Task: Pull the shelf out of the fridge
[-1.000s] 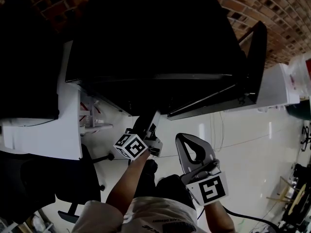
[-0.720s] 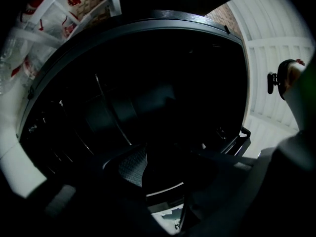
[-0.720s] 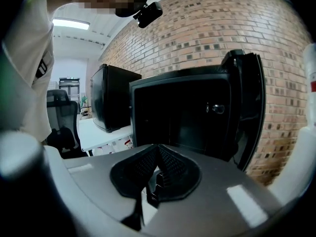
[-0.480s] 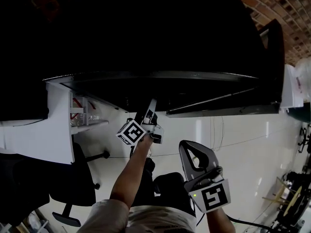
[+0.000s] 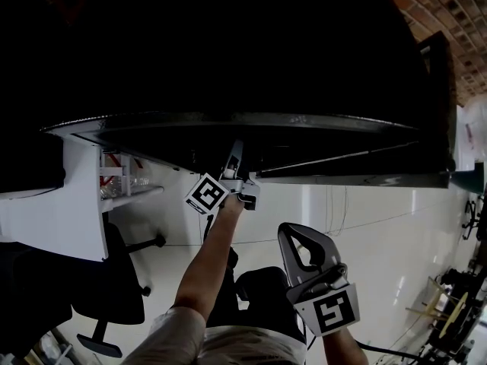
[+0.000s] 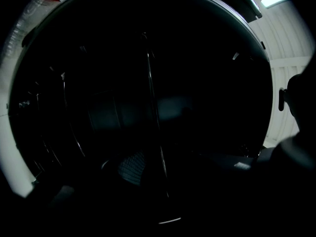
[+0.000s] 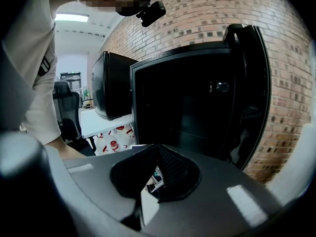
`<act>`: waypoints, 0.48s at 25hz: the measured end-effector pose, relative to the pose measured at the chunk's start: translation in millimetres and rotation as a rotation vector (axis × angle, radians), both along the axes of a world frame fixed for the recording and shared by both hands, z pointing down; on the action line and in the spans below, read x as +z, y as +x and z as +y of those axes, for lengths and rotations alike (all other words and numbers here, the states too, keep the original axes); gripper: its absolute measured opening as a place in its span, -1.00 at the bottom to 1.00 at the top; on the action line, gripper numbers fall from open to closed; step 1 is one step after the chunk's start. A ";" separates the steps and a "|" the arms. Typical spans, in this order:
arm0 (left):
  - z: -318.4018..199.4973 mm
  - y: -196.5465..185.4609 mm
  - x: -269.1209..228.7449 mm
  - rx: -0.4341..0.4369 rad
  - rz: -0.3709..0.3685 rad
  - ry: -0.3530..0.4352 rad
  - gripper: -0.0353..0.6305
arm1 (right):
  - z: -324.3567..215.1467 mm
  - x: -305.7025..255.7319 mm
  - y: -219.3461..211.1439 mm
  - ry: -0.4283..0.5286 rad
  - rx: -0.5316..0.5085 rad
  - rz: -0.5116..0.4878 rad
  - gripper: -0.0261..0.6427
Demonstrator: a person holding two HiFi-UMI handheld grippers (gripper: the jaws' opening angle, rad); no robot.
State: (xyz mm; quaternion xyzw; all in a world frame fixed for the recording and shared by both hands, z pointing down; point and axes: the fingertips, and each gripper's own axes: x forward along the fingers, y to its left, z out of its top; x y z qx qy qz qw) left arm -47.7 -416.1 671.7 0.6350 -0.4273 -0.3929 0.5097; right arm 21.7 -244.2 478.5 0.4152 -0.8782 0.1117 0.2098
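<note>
The black fridge [image 5: 251, 67] fills the top of the head view, its door [image 5: 435, 112] swung open at the right. My left gripper [image 5: 233, 162] points into the dark opening under the fridge's front edge. Its jaws have just been opening and stand apart. In the left gripper view, thin wire rods of the shelf [image 6: 148, 83] glint faintly. One rod runs close beside a ribbed pad [image 6: 131, 164] without touching it. My right gripper [image 5: 293, 230] hangs back over the floor, shut and empty. In its own view the fridge [image 7: 187, 98] stands ahead.
A white desk [image 5: 53, 211] and a black office chair [image 5: 114, 295] stand at the left. The glossy white floor [image 5: 365, 219] lies below the fridge, and a brick wall [image 5: 449, 14] rises behind it. Another black box [image 7: 108, 85] sits on a white table.
My left gripper has reached further in under the fridge's front edge. The fridge fills more of the head view. The right gripper has barely shifted.
</note>
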 end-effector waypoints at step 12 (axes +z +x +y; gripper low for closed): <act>-42.5 -7.7 -4.3 -0.052 0.007 0.037 -0.82 | 1.3 17.0 19.0 -0.034 0.039 -0.012 -0.91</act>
